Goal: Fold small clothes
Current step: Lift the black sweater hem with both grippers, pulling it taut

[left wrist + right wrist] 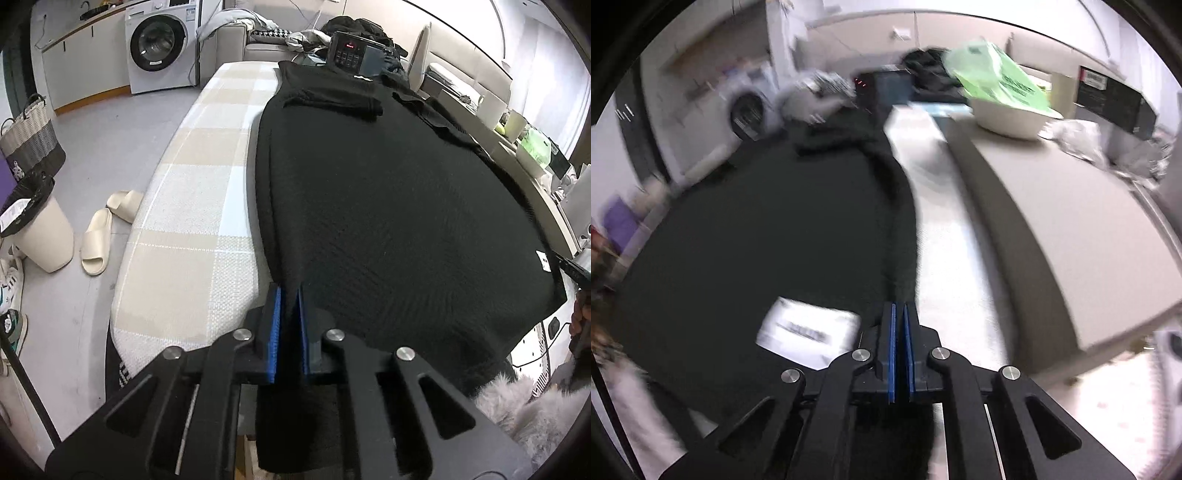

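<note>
A black knit garment (388, 206) lies spread along the padded table (192, 206), its far end bunched into folds. My left gripper (290, 291) is shut on the garment's near left corner; black cloth hangs down between the blue pads. My right gripper (899, 308) is shut on the garment's near right edge (901, 236), with cloth hanging below the jaws. A white label (809, 328) on the garment lies just left of the right gripper. The right wrist view is blurred by motion.
A black device with red digits (356, 53) stands at the table's far end. A grey side counter (1071, 221) holds a white bowl (1008, 118) and green bag (1004, 77). Slippers (98, 240), bin (40, 229), basket (31, 136) and washing machine (159, 44) are at left.
</note>
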Demonstrator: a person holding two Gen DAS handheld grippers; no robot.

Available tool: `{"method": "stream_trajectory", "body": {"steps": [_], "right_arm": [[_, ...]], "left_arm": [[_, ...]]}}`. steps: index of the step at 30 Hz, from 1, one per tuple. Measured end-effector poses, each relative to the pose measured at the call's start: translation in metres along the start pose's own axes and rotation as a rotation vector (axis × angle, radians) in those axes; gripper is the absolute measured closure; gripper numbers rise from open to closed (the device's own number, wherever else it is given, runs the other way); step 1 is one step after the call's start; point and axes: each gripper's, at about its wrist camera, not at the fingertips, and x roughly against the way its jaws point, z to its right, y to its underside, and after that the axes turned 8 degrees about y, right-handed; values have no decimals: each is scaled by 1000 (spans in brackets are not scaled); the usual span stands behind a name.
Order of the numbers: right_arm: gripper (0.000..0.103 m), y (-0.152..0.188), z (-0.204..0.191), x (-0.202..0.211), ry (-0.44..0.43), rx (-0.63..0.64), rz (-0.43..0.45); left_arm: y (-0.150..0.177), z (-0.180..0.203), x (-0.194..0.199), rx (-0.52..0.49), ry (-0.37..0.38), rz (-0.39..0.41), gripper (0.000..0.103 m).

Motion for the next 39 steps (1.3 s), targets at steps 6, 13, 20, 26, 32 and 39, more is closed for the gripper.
{"method": "stream_trajectory", "body": {"steps": [6,13,20,26,32,39], "right_arm": [[73,-6,2,8,-74,-73,18],[57,-7,-10,3,-112,-67,27],[57,-8,-12,5,-115,-68,40],[57,-5,-5,7,-91,-77,31],[49,-2,7,-1,-48,-80,-45],[66,0,18,-2,-142,-114,-79]], "left_arm": [[11,-12,14,54,25,-24,88],[29,-10,26,44,25,-19,88],[28,-7,36,48,54,19,100],[33,-18,34,87,60,12,100],[36,-17,35,85,55,19,100],[34,-21,31,114,69,20,100]]}}
